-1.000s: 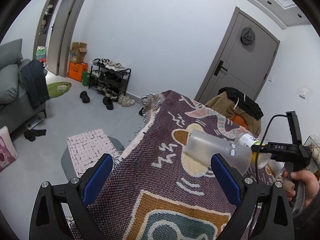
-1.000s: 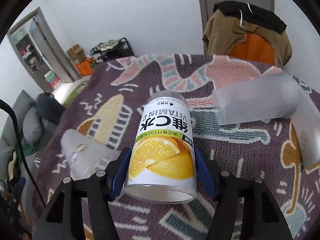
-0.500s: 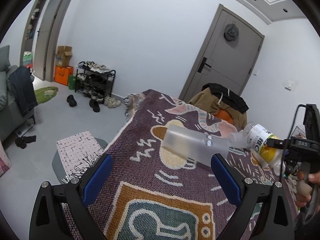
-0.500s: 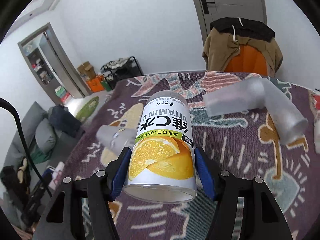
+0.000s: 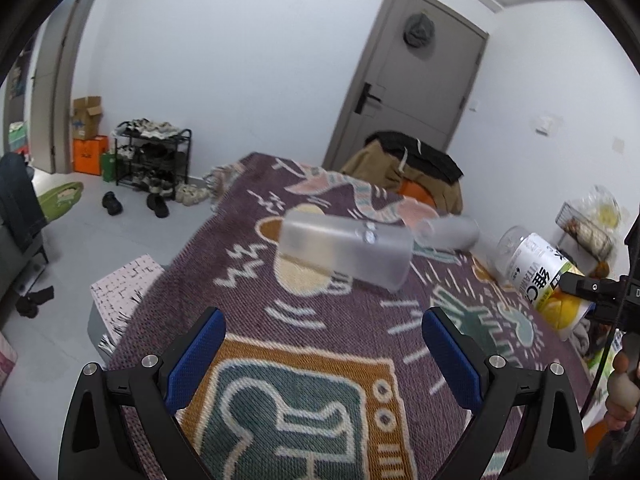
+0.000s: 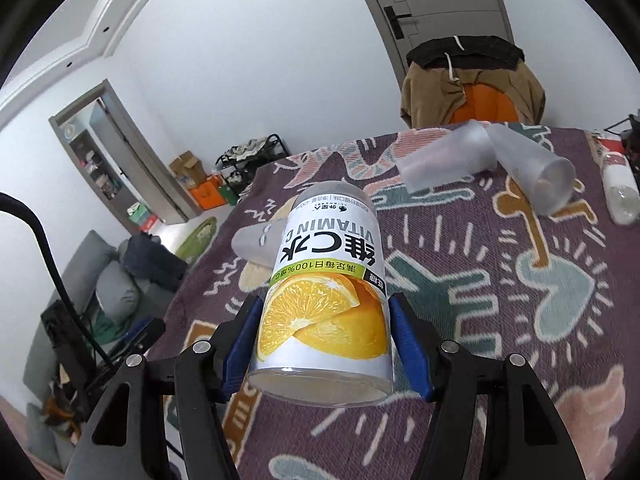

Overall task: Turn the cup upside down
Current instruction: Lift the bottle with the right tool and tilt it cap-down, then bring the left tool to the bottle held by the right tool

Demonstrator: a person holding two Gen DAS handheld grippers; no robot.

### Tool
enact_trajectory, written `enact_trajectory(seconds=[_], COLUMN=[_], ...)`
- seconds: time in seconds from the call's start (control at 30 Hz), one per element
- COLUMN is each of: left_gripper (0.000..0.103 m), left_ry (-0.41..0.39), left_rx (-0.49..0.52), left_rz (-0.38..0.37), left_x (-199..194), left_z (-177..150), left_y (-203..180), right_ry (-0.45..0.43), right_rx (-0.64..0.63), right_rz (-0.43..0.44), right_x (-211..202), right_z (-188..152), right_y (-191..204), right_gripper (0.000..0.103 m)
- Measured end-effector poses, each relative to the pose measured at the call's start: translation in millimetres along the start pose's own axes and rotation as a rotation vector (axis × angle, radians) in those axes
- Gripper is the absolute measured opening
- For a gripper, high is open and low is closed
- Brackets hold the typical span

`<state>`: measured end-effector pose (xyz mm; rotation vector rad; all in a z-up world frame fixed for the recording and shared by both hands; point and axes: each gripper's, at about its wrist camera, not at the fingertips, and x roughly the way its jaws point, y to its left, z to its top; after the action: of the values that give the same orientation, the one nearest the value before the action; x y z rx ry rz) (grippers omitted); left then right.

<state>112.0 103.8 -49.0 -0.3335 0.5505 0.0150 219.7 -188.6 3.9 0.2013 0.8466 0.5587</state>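
My right gripper [image 6: 326, 344] is shut on a cup with an orange-slice VITAMIN C label [image 6: 326, 296]. It holds the cup off the table, tilted, its open mouth toward the camera. The same cup [image 5: 538, 276] and gripper show at the right of the left wrist view. My left gripper [image 5: 322, 356] is open and empty above the patterned purple tablecloth [image 5: 320, 344]. A frosted cup [image 5: 344, 250] lies on its side ahead of it. Two more frosted cups [image 6: 444, 160] [image 6: 532, 172] lie on their sides at the table's far end.
A chair draped with brown and black clothes [image 6: 472, 76] stands behind the table, by a grey door [image 5: 408, 76]. A white bottle [image 6: 620, 194] and a wire basket [image 5: 586, 228] are at the table's right edge. A stool [image 5: 124, 292] stands left of the table.
My right gripper has lifted and moved back with the labelled cup, so more table shows. My left gripper has pulled back from the frosted cup, which now lies farther ahead.
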Motion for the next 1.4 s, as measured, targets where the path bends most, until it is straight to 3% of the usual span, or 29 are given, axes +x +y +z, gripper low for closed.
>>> enact_trajectory(seconds=[0.23,0.67,0.9,0.93,1.1,1.4], left_gripper=[0.099,0.099,0.099,0.099,0.099,0.099], left_ry=[0.043,0.109,0.125,0.127,0.139,0.182], left_rx=[0.058,0.129,0.094,0.091,0.11,0.115], left_rz=[-0.02,0.037,0.038,0.036,0.024,-0.061], left_x=[-1,-2,3,3,7,17], left_z=[-9,-25,-21,-20,-13,2], left_y=[-15,-23,-18,-18,-31,-68], right_ry=[-0.008,0.036,0.062,0.081,0.06,0.009], right_rx=[0.039,0.087,0.067,0.081,0.116,0.166], right_rz=[-0.01,0.034,-0.062,-0.06,0.01,0.032], right_x=[0,39,54,56,42,3], right_z=[-35,-72,-79,-80,-84,-95], right_y=[-10,-21,-24,-27,-36,-49], right_gripper=[0.064,0.064,0.065,0.067,0.098,0.099])
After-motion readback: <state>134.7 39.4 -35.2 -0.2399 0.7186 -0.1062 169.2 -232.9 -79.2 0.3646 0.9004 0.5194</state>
